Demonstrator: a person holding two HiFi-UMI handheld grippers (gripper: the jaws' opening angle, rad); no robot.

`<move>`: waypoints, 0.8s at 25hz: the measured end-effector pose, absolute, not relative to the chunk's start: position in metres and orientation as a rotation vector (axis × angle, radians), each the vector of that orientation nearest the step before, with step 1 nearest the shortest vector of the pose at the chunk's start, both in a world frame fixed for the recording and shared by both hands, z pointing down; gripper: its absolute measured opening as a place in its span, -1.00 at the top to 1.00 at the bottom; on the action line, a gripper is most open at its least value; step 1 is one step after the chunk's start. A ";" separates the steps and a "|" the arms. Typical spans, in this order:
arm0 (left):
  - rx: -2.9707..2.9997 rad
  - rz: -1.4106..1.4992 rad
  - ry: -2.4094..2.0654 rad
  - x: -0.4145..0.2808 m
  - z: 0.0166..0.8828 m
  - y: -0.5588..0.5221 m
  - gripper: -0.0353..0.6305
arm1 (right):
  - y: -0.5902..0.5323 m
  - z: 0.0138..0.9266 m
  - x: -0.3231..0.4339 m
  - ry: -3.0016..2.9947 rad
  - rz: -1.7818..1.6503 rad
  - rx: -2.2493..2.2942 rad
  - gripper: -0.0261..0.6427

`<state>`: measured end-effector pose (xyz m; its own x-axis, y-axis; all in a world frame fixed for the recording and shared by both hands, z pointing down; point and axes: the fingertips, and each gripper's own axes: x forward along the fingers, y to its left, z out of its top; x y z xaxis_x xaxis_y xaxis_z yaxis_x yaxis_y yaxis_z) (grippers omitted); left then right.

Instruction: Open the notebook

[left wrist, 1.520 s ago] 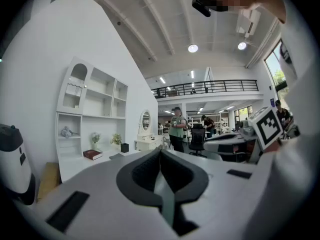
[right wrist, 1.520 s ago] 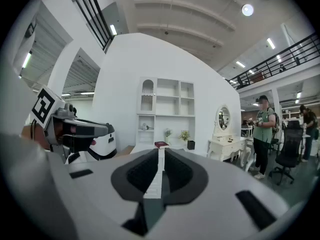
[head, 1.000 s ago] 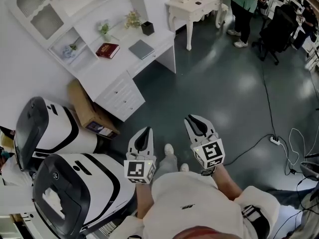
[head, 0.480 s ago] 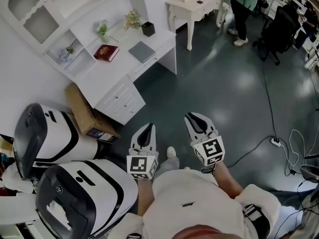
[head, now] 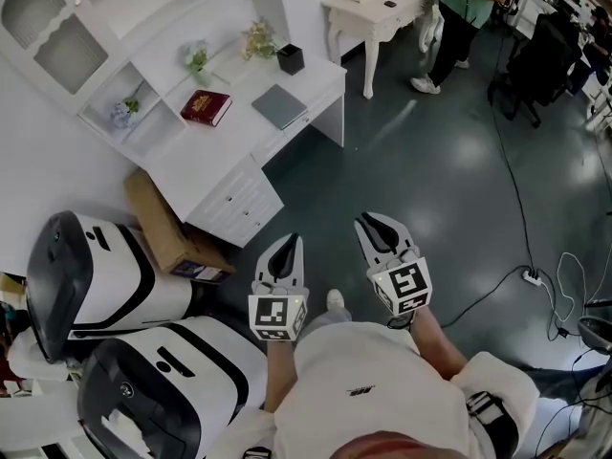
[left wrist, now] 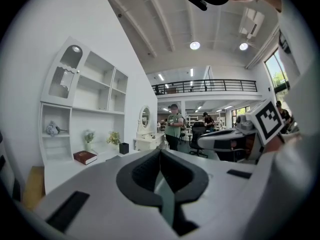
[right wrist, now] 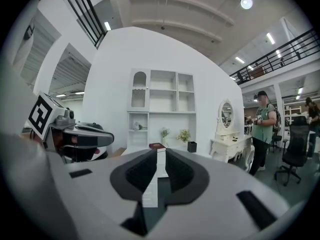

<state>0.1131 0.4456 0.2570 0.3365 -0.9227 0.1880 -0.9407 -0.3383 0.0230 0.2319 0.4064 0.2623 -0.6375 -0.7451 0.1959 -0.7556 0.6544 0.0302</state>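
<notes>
The grey notebook (head: 279,106) lies shut on the white desk (head: 220,146), beside a red book (head: 207,107) and a black pen pot (head: 291,58). Both grippers are held out over the dark floor, well short of the desk and pointing towards it. My left gripper (head: 289,240) (left wrist: 160,152) has its jaw tips together and holds nothing. My right gripper (head: 369,221) (right wrist: 157,152) shows a narrow slit between its pads, also with nothing in it. Over the right gripper's jaws the red book (right wrist: 156,146) shows far off.
Two large white-and-black pods (head: 115,256) and a cardboard box (head: 161,216) crowd the left side by the desk. A white dressing table (head: 375,10), a person in green (head: 457,3) and an office chair (head: 540,51) stand further back. Cables (head: 526,273) trail on the floor at right.
Both grippers have moved forward together towards the desk, and the pods have slid back in the head view. The person in green has taken a step. Neither gripper's jaws have changed.
</notes>
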 end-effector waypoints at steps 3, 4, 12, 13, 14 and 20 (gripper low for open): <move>2.458 0.212 -1.721 0.098 0.262 0.429 0.89 | 0.390 0.267 0.217 -2.667 0.082 1.225 0.82; 2.459 0.210 -1.718 0.094 0.263 0.424 0.89 | 0.386 0.269 0.213 -2.663 0.083 1.225 0.82; 2.471 0.207 -1.700 0.064 0.267 0.393 0.89 | 0.354 0.274 0.179 -2.647 0.091 1.240 0.82; 2.472 0.206 -1.698 0.062 0.267 0.390 0.89 | 0.351 0.274 0.176 -2.647 0.092 1.237 0.82; 2.473 0.204 -1.696 0.059 0.267 0.386 0.89 | 0.349 0.274 0.173 -2.645 0.094 1.237 0.82; 2.469 0.198 -1.673 0.050 0.270 0.361 0.89 | 0.331 0.278 0.170 -2.618 0.118 1.258 0.82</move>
<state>0.0505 0.3614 0.2702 0.3686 -0.9092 0.1938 -0.9293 -0.3658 0.0516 0.1699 0.3305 0.2775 -0.6034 -0.7593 0.2437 -0.7782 0.6274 0.0284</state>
